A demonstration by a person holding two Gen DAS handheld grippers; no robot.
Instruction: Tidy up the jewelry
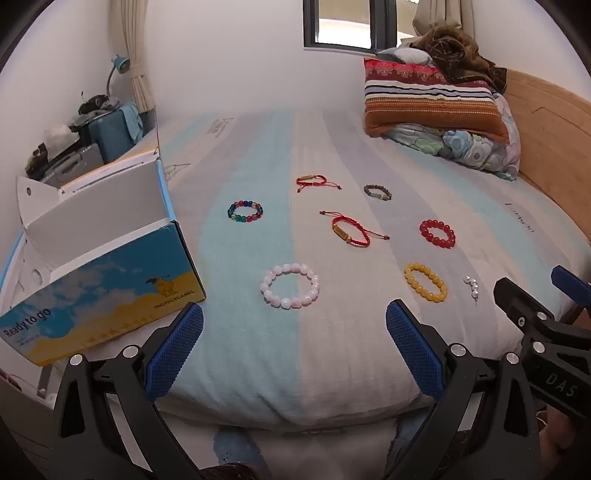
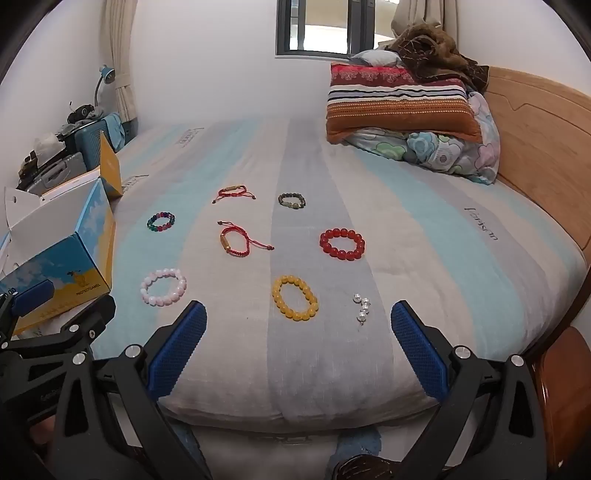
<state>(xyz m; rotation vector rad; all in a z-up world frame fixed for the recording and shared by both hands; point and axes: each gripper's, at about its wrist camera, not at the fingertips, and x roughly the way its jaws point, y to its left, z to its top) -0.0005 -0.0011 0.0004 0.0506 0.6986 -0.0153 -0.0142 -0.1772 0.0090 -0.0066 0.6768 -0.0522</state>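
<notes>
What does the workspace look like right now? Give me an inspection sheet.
Surface: striped bed, jewelry spread out on it.
Job's things: seven bracelets apart, including pink, yellow, red; pearls; open box at left edge.
Clutter: pillows at headboard.
Grippers: left claw and right claw open, empty, near bed edge.
Cables: nothing seen.
Surroundings: window, lamp, suitcases.

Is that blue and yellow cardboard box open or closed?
Open: the blue and yellow cardboard box has its white flaps standing up, exposing the inside.
</notes>
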